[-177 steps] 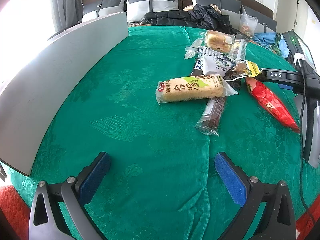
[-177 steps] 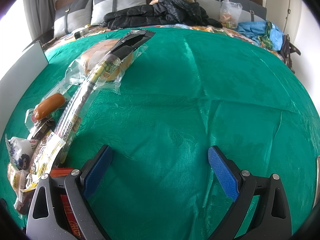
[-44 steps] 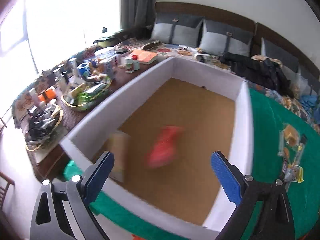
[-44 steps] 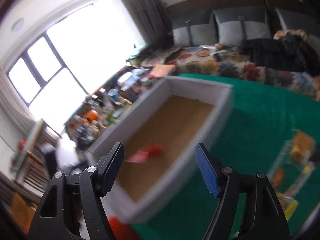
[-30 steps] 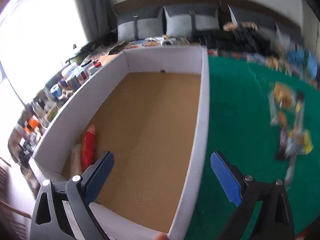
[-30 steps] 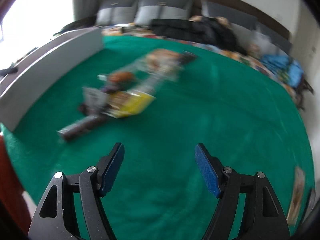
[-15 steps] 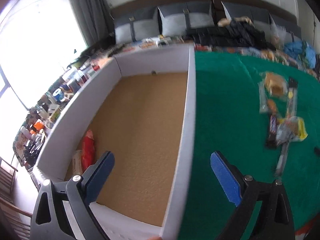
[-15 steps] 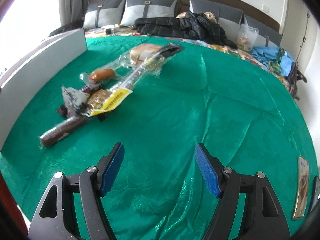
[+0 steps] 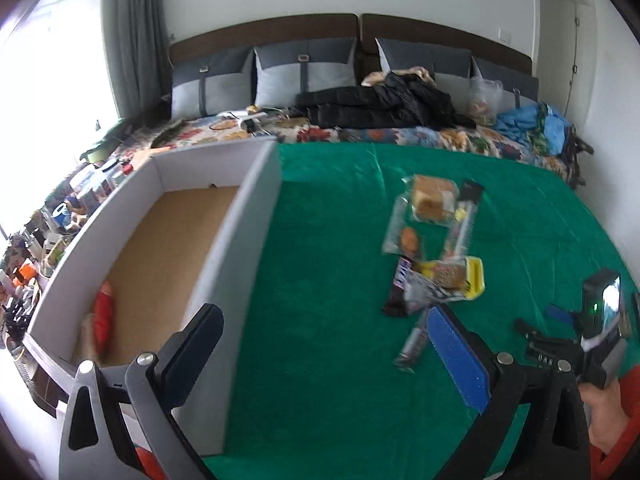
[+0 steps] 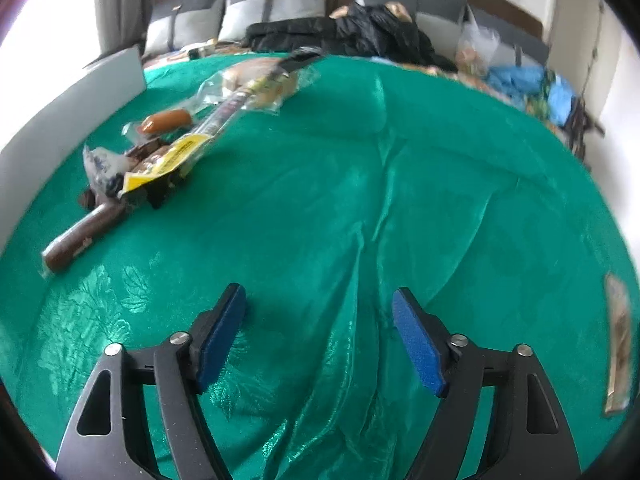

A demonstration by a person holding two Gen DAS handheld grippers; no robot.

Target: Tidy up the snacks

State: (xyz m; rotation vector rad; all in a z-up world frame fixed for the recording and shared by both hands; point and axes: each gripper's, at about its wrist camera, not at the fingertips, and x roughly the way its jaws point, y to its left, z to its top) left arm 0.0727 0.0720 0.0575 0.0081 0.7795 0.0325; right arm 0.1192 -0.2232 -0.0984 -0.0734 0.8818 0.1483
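A white cardboard box (image 9: pixel 240 248) with a brown floor stands at the left of the green cloth (image 9: pixel 320 280). A red snack packet (image 9: pixel 103 316) and a pale packet lie in its near corner. A heap of snacks (image 9: pixel 436 264) lies on the cloth: a bread pack (image 9: pixel 434 198), a sausage (image 10: pixel 166 120), a yellow packet (image 10: pixel 168 168) and a brown bar (image 10: pixel 80 236). My left gripper (image 9: pixel 324 356) is open and empty, above the box's right wall. My right gripper (image 10: pixel 320 340) is open and empty, low over the cloth, right of the heap.
A cluttered side table (image 9: pixel 52 232) stands left of the box. A bed with grey pillows (image 9: pixel 304 72), a black jacket (image 9: pixel 380 104) and blue clothes (image 9: pixel 532 124) is behind. A flat packet (image 10: pixel 618 340) lies at the cloth's right edge. The right gripper's body (image 9: pixel 600 320) shows in the left wrist view.
My left gripper has swung right from over the box toward the cloth. My right gripper has dropped lower and nearer the snack heap. Both stay open and empty.
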